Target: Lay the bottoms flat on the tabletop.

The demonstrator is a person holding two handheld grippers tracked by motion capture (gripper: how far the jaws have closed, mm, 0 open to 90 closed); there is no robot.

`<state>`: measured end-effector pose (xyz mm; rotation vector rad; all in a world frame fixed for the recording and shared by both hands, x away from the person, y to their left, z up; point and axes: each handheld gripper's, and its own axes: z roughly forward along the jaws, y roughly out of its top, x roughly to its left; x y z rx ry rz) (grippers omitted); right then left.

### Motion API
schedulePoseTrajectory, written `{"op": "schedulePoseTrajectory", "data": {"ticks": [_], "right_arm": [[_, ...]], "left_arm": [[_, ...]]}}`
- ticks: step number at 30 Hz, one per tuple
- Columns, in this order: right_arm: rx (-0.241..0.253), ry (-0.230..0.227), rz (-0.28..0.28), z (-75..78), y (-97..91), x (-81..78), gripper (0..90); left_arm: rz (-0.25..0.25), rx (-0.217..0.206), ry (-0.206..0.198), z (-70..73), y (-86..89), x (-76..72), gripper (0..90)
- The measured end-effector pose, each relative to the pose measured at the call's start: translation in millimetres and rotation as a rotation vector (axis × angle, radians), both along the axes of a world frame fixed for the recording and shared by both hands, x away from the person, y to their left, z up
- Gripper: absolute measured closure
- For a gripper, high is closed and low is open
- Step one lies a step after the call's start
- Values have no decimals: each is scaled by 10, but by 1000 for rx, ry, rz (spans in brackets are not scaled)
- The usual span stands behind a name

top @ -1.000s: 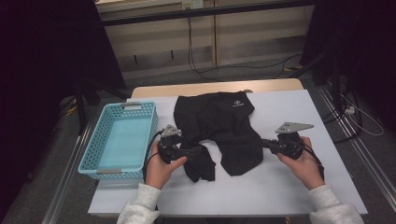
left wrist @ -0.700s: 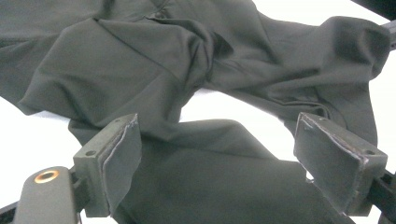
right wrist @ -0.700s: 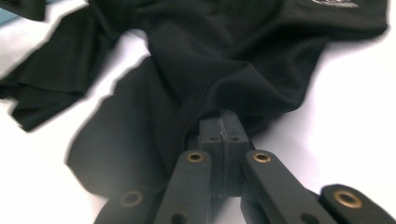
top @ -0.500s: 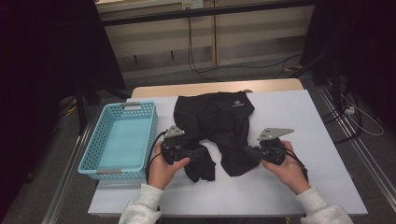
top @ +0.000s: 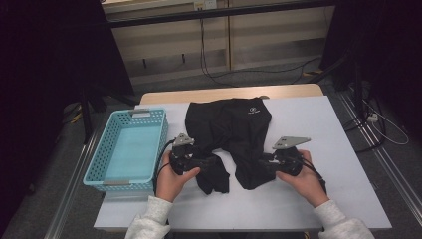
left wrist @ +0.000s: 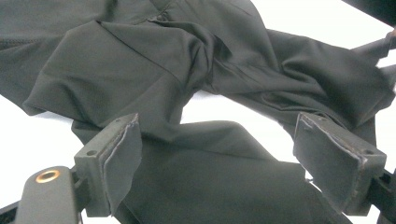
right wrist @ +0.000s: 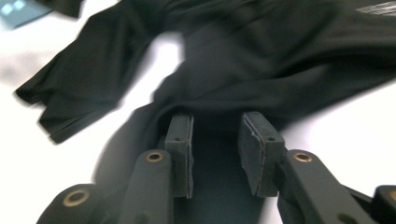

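white table (top: 348,149) | black garment (top: 234,129) lying flat | left gripper (left wrist: 215,163) jaws wide over cloth | right gripper (right wrist: 215,154) jaws just opening, cloth seemingly loose between

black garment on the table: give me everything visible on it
The black garment looks like shorts or short pants in thin, matte, smooth fabric. It lies crumpled on the white table, right of the blue basket, with a small white logo near its far edge. Two leg-like ends point toward the person. The left gripper straddles one end, jaws wide, pads clear of the cloth. The right gripper has just been opening, its jaws part open over the other end, with fabric between them.
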<state>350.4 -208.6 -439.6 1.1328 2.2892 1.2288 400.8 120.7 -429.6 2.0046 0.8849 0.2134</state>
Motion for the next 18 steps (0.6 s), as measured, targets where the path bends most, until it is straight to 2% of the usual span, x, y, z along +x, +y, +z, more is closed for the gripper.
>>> {"op": "schedulePoseTrajectory", "data": {"ticks": [1, 5, 8, 12, 14, 16, 18], "right_arm": [[23, -7, -40, 20, -74, 11, 625], [28, 11, -122, -5, -239, 64, 595], [19, 61, -134, -118, -238, 108, 561], [-30, 71, -123, -214, -140, 154, 550], [-65, 88, -113, -259, -99, 177, 608], [-53, 82, -92, -269, -84, 176, 732], [-41, 90, -72, -269, -62, 167, 811]], "left_arm": [[-2, -1, 1, -1, -4, 0, 157], [-7, 0, 3, -6, -27, 2, 157], [-11, 3, 3, -17, -44, 5, 157], [-19, 7, 3, -24, -70, 0, 157], [-24, 2, 4, -26, -84, -6, 157], [-28, -1, 2, -26, -111, -17, 157], [-37, 1, 1, -29, -140, -25, 157]]}}
